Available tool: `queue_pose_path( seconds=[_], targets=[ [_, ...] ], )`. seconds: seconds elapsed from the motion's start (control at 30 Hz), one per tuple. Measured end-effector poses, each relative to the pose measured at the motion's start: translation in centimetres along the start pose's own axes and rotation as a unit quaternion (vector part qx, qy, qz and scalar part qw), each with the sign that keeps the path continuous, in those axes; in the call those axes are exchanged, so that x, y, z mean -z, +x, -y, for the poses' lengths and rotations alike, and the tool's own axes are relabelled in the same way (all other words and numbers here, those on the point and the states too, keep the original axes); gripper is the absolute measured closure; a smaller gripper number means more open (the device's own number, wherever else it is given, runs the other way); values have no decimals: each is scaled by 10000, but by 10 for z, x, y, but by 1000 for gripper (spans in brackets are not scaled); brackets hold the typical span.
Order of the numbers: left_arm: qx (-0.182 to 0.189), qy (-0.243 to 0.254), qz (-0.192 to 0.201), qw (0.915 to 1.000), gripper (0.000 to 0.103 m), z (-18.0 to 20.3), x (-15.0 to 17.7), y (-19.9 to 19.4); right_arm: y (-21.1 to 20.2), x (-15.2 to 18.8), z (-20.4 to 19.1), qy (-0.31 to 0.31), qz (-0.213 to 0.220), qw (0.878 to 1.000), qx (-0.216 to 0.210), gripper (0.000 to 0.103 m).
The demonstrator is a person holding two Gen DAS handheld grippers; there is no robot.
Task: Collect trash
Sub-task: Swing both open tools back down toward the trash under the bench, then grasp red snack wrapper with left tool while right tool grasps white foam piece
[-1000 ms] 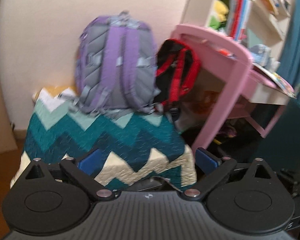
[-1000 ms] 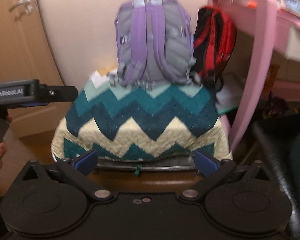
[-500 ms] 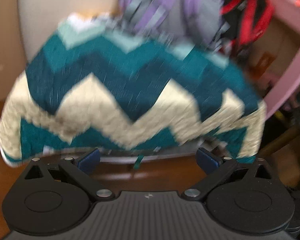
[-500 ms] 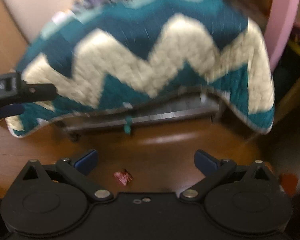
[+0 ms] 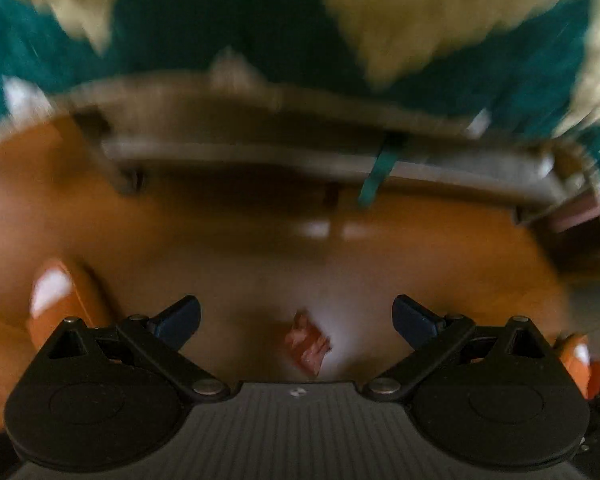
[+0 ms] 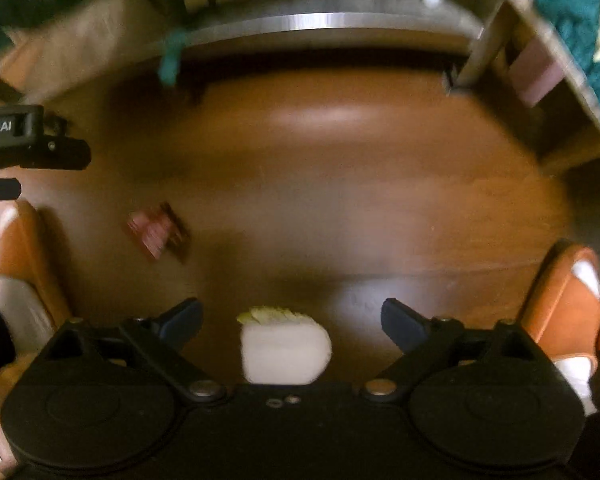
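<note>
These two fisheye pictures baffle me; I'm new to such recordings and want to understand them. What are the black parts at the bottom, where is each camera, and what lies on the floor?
There is no robot arm here: a person holds a two-finger gripper in each hand, and each gripper carries a camera looking along its fingers. The black shapes at the bottom are the grippers themselves.

In the left wrist view, the left gripper points down at a wooden floor, open, with a small red wrapper lying between its fingers, not gripped.

In the right wrist view, the right gripper is over a white crumpled piece; its jaws are closing but do not yet press on it. The same red wrapper shows further left, and the left gripper pokes in at the left edge.

Orange slippers sit at the sides. A teal and cream blanket hangs above.
</note>
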State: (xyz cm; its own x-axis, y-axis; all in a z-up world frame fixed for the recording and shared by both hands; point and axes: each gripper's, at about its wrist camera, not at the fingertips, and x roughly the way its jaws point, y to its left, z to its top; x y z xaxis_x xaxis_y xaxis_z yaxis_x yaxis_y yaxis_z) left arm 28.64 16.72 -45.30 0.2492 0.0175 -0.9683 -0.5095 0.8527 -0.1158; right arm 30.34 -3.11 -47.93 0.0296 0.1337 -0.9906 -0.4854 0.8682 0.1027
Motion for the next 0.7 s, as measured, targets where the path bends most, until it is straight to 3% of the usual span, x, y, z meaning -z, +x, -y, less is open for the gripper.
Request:
queue_pose_path(
  seconds=[0.23, 0.43, 0.53, 0.6, 0.7],
  targets=[
    [77, 160, -779, 9968, 1, 2, 18, 75, 63, 18, 24, 234, -754, 9969, -50, 22],
    [66, 420, -855, 9954, 1, 5, 25, 110, 93, 25, 35, 733, -1086, 9907, -354, 33],
    [131, 537, -908, 9943, 2, 7, 30, 123, 100, 28, 32, 688, -1152, 9901, -421, 45],
    [218, 647, -917, 9934, 7, 11, 33, 129, 103, 30, 29, 649, -1186, 9899, -416, 51],
    [224, 793, -934, 9922, 27, 15, 37, 134, 108, 33, 28, 667, -1261, 9888, -433, 55]
  ],
)
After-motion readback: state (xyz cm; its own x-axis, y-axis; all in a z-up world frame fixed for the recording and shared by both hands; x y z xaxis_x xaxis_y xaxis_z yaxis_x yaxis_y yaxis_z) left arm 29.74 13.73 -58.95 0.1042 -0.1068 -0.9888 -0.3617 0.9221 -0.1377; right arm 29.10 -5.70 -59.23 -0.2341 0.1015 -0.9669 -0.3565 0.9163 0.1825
